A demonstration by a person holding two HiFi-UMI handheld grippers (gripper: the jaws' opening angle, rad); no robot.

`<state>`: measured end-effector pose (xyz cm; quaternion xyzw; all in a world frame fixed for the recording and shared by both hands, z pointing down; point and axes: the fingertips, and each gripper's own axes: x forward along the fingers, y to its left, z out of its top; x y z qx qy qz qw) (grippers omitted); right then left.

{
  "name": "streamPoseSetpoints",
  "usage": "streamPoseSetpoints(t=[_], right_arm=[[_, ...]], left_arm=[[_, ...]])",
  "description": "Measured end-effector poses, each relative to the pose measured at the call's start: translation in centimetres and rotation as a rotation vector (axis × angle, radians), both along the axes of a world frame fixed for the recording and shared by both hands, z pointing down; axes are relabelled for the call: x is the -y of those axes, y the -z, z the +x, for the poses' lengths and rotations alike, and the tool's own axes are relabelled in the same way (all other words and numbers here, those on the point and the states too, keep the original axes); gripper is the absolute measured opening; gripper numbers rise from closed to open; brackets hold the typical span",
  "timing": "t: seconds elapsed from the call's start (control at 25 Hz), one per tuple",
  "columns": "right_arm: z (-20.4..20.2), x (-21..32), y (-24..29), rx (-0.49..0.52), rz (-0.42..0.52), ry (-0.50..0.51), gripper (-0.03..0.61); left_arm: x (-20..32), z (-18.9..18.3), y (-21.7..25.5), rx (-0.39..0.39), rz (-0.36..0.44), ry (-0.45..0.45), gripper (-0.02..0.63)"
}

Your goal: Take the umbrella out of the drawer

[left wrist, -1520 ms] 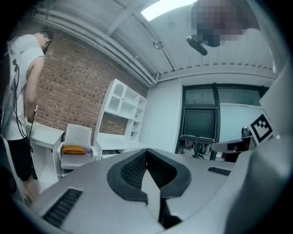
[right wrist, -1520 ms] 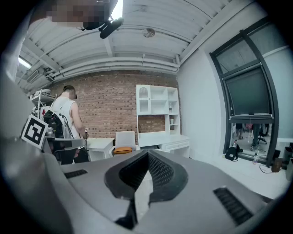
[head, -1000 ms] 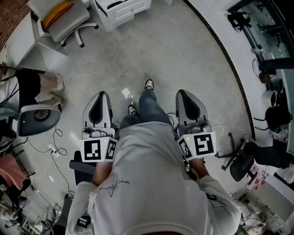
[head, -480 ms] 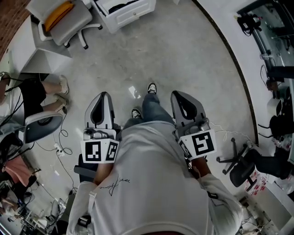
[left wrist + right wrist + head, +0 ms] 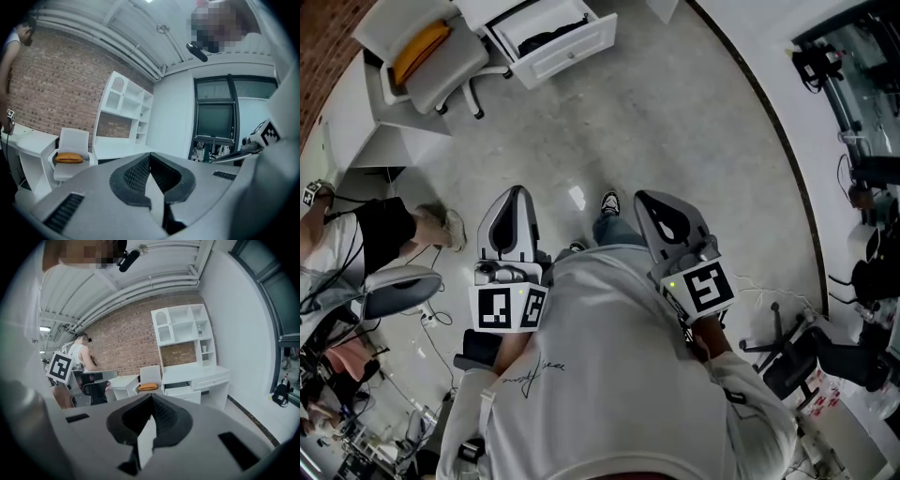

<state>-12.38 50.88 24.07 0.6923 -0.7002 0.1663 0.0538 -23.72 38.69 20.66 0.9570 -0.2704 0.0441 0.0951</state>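
- Umbrella [image 5: 546,37]: I take the dark item in the open drawer [image 5: 574,54], at the top of the head view, to be it. It is well apart from both grippers.
- Left gripper [image 5: 514,199] and right gripper [image 5: 649,202]: jaws together, nothing between them.
- Risk: arriving with the jaws closed would knock the umbrella deeper. The office chair [image 5: 441,56] beside the drawer could obstruct my approach.
- Count: one umbrella, one drawer, two grippers, one office chair.

White drawer [image 5: 574,52] open, dark umbrella [image 5: 545,39] inside

I see a dark shape [image 5: 546,38] in the open drawer [image 5: 574,58], too small to tell what it is.
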Motion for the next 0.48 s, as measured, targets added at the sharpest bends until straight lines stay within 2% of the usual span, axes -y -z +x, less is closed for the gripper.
streamPoseSetpoints(t=[0.12,0.32,0.48], right_arm=[[1.3,1.1,-0.1,0.022,-0.001,0.024,0.025],[4.5,1.9,-0.4,0.006,0.022,-0.005,0.025],[5.7,2.2,-1.2,-0.028,-0.015,0.015,0.025]], left_arm=[[0.7,2.0,-0.5,0.000,-0.018,-0.009,0.017],[0.9,5.4,-1.4,0.010,-0.017,-0.047,0.017],[1.1,7.2,-1.6,0.012,-0.007,-0.072,0.017]])
